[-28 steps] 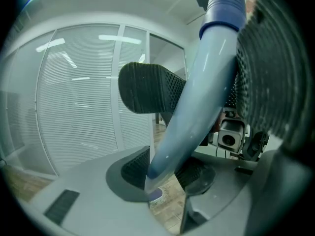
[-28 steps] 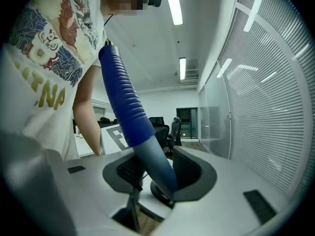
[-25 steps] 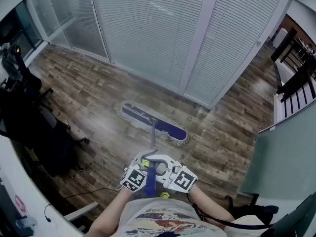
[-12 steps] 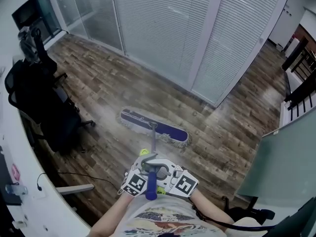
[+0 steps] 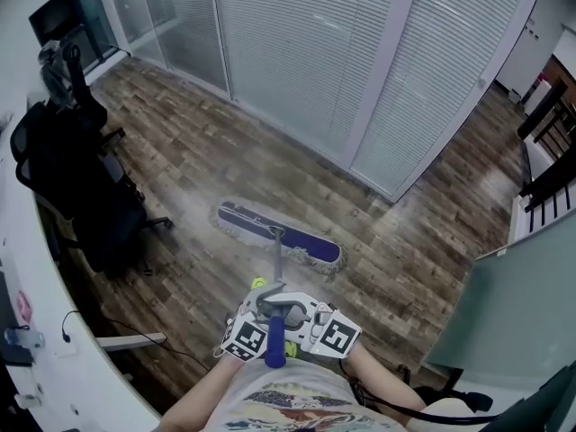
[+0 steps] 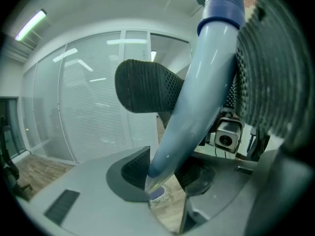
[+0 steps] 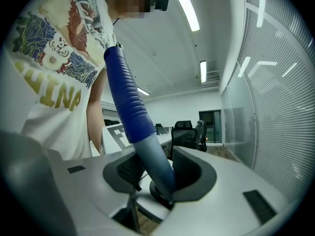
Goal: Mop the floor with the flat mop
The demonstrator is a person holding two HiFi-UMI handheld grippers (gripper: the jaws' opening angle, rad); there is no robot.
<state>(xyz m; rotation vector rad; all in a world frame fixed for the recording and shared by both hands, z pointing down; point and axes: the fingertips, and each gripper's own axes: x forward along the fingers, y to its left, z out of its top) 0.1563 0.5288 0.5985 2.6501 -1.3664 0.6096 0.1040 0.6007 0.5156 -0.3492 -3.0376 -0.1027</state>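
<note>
Clamping mop handle (image 5: 279, 257), L tongs (image 6: 165, 172), R tongs (image 7: 157, 173)

T-shirt (image 7: 54, 58): white, short sleeves, multicolour cartoon print across chest, gold block letters under print. Black head camera (image 7: 158, 0) above T-shirt collar. Left gripper (image 6: 165, 176) and right gripper (image 7: 157, 173), both just ahead of T-shirt hem: pale grey moulded shells, dark ribbed pads (image 6: 134, 167), small yellow-green tabs. Each carries marker cube (image 5: 245, 337) with black-and-white squares. Black cable (image 5: 405, 407) trails beside T-shirt, right gripper's side.
</note>
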